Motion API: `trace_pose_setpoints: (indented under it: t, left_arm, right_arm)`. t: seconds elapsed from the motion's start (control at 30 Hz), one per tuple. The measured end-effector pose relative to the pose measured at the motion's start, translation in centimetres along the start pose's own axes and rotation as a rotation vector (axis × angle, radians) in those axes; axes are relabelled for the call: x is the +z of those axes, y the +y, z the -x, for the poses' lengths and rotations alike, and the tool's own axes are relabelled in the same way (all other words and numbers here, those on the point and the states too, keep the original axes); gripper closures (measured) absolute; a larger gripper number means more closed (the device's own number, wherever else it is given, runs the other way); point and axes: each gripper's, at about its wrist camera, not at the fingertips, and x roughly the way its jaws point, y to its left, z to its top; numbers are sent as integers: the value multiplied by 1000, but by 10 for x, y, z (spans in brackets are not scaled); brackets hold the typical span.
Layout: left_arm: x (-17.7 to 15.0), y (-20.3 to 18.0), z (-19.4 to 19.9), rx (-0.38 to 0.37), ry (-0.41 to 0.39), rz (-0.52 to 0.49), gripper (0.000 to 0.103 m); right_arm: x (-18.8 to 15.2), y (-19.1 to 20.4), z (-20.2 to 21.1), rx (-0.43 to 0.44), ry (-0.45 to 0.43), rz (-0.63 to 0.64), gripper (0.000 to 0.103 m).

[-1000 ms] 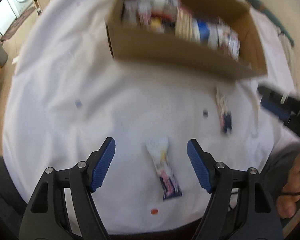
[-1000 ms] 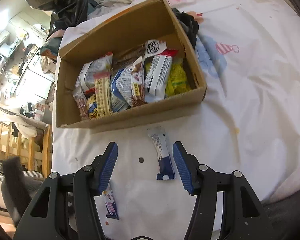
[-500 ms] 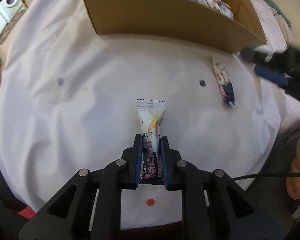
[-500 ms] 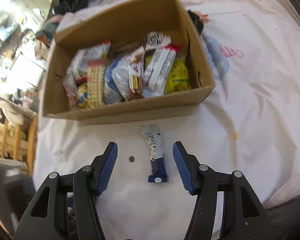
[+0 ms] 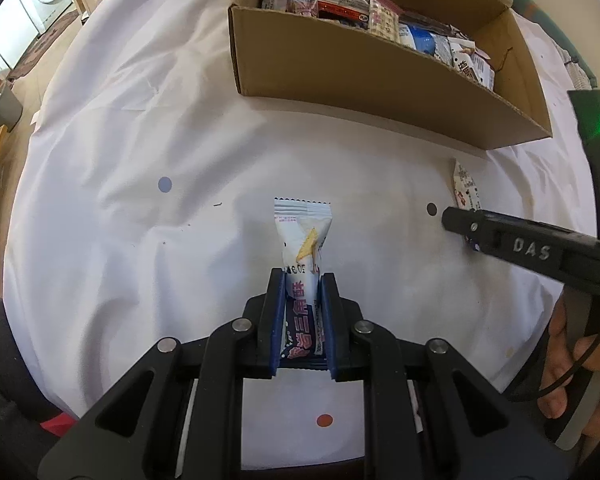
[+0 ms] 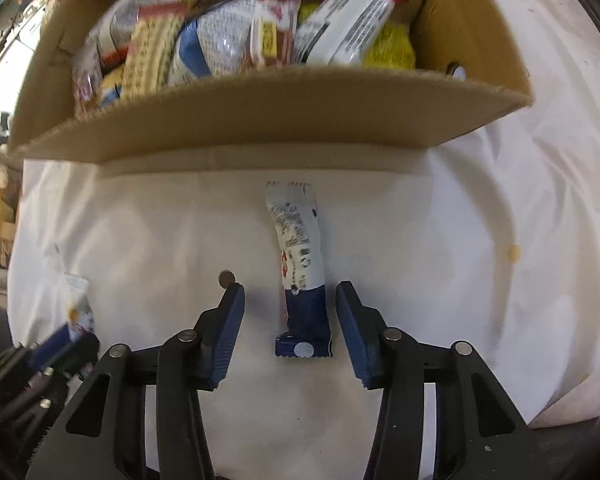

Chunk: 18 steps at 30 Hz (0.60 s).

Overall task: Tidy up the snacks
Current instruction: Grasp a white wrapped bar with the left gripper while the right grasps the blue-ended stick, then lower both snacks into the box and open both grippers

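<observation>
Left to right across the white-clothed worktop. At left we see the left tongs closed on the near, dark-printed end of a white snack packet; its far, serrated end points toward the box. In the left wrist view the packet appears raised off the cloth, though we cannot confirm this. Far of centre stands the cardboard box, open-topped and crowded with snack packets. At right, the right tongs stand partly open, straddling the blue near end of a second snack packet without touching it; this packet lies flat on the cloth just near of the box wall.

Risks, as we judge them: the left grip holds only one end of a slippery wrapper, so the packet may swing or slide out during the carry. The box is nearly full, so a packet dropped on the heap may slide back over the wall. The right tongs, closing on a flat packet, may pinch the cloth beneath, or push the packet along instead of gripping it.
</observation>
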Motion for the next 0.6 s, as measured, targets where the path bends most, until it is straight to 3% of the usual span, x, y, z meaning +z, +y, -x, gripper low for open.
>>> trace_pose_setpoints:
  t: [0.1, 0.17, 0.2, 0.6]
  left_arm:
    - [0, 5, 8, 13, -19, -3, 89]
    - [2, 7, 10, 12, -24, -3, 89]
    - [3, 7, 11, 10, -23, -2, 89]
    - [5, 14, 12, 33, -36, 23, 89]
  right_arm:
    - [-3, 4, -1, -24, -5, 27, 54]
    - [-3, 9, -2, -24, -4, 45, 77]
    - [-4, 11, -2, -17, -1, 49, 83]
    - [-10, 21, 8, -4, -14, 60, 84]
